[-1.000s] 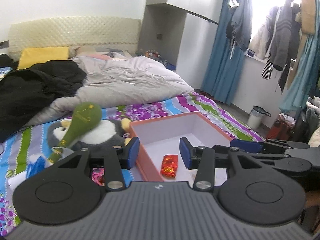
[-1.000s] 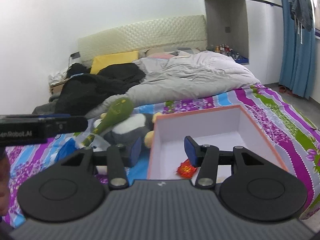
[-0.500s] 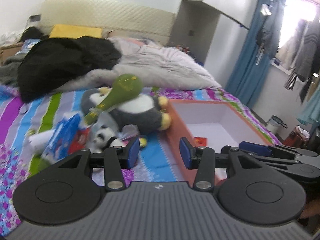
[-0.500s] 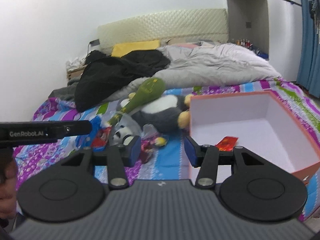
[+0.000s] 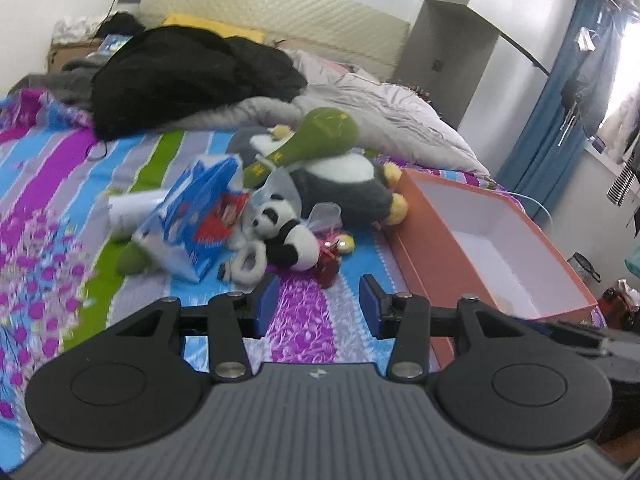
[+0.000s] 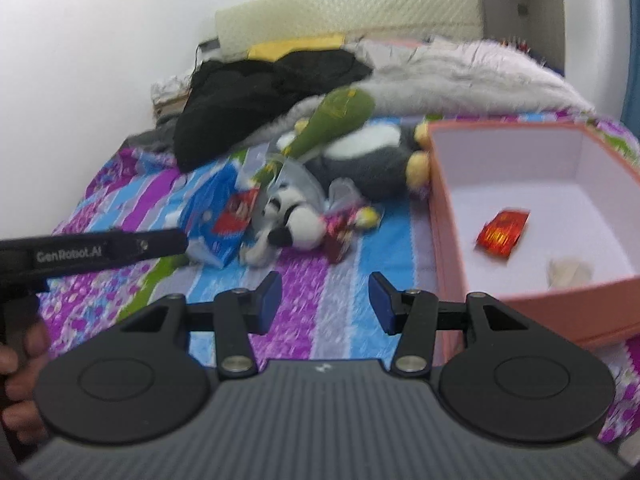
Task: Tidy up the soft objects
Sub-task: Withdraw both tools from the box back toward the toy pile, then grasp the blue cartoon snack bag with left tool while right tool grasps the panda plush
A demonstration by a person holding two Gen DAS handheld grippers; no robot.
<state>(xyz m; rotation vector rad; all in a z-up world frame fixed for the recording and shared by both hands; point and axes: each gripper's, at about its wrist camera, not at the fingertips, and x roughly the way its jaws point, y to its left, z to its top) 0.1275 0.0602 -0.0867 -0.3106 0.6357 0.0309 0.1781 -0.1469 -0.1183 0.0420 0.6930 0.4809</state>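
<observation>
A pile of soft toys lies on the striped bedsheet: a small panda plush (image 5: 286,230) (image 6: 296,224), a big grey-and-white penguin plush (image 5: 344,184) (image 6: 372,160), a green bottle-shaped plush (image 5: 316,138) (image 6: 336,118) and a blue packet (image 5: 192,216) (image 6: 218,210). An orange box (image 5: 424,240) (image 6: 444,216) stands to their right, with a red packet (image 6: 502,234) inside. My left gripper (image 5: 318,306) is open and empty, just short of the panda. My right gripper (image 6: 322,302) is open and empty, a little short of the pile.
A black garment (image 5: 188,76) and a grey duvet (image 5: 380,104) lie further up the bed, by the padded headboard (image 5: 272,8). A small red wrapped item (image 5: 329,266) lies by the panda. Blue curtains (image 5: 560,92) and hanging clothes are to the right.
Both grippers have swung left, away from the box and towards the toy pile, which now sits in the middle of both views. Both stay open.
</observation>
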